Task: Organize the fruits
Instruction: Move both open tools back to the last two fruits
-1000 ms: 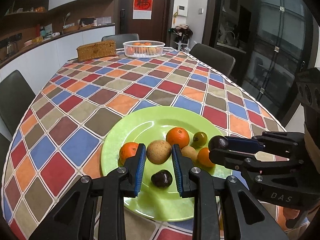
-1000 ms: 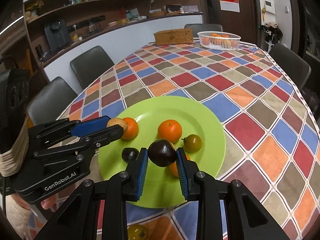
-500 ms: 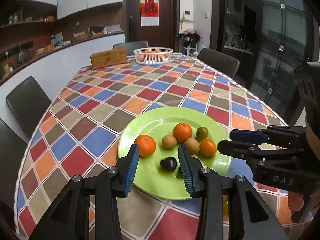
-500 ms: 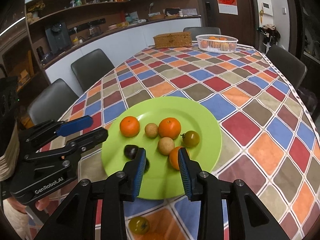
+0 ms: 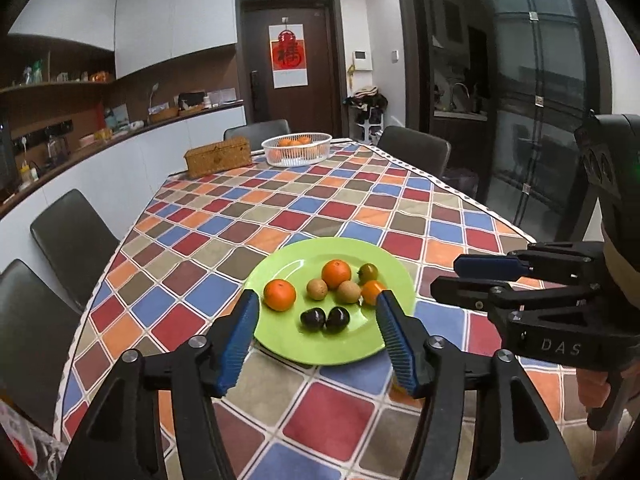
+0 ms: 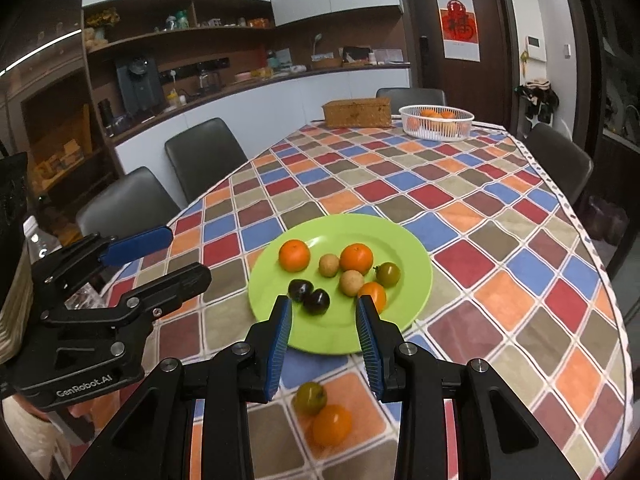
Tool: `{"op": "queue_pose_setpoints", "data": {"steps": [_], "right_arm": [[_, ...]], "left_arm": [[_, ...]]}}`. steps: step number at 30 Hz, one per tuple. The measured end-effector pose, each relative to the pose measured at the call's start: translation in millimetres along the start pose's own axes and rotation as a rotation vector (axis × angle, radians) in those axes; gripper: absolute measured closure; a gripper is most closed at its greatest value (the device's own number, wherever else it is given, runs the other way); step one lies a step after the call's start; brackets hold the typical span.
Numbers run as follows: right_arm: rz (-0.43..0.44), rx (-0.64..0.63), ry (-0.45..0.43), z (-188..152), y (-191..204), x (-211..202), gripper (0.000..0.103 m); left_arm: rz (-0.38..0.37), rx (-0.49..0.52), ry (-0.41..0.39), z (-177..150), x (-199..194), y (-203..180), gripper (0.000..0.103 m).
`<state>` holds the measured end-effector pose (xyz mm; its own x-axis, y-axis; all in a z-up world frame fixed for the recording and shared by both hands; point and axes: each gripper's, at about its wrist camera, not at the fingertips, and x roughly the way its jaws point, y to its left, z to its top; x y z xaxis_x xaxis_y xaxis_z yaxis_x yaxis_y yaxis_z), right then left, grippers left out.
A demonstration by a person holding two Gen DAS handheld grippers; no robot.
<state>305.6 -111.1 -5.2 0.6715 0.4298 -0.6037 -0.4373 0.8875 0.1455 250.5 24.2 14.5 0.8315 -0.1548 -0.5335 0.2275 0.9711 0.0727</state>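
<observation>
Wide checkered table [image 6: 472, 208], bare squares running all the way to the far white basket [image 6: 436, 122] of oranges. Near edge: green plate [image 6: 344, 332] carrying oranges, kiwis, tomatoes and two dark plums [image 6: 316, 301], touching. Two tomatoes [image 6: 309, 397] sit off-plate beside it. Left gripper [image 5: 316, 342] hovers spread wide, empty; right gripper [image 6: 323, 334] likewise parted, holding nothing.

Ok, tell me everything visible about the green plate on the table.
The green plate is round, glossy, plastic-looking, with a shallow raised rim, lying flat on the checkered tablecloth. It carries two oranges, a smaller orange fruit, two brown kiwi-like fruits, a greenish tomato and two dark plums that touch. Neither the left gripper nor the right gripper touches it; both hang open above its near edge.
</observation>
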Motion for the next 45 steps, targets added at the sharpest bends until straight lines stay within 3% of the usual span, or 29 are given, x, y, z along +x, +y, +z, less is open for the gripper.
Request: {"op": "queue_pose_setpoints", "data": {"steps": [3,11,30,45], "right_arm": [[-0.014,-0.001,-0.006,-6.9,1.6,-9.9,0.060],[-0.026,0.010,0.036,-30.1,3.9,-18.1,0.060],[-0.024,0.041,0.231,-75.6,2.0,27.4,0.060],[-0.022,0.057,0.291,-83.0,-5.0,50.7,0.067]], "left_arm": [[-0.008,0.019,-0.007,-6.1,-10.0,-6.2,0.035],[-0.031,0.060,0.015,-28.8,-19.2,-17.9,0.030],[-0.061,0.077,0.141,-70.0,11.0,-21.3,0.030],[-0.101,0.054,0.192,-76.6,26.6,-23.2,0.030]]}}
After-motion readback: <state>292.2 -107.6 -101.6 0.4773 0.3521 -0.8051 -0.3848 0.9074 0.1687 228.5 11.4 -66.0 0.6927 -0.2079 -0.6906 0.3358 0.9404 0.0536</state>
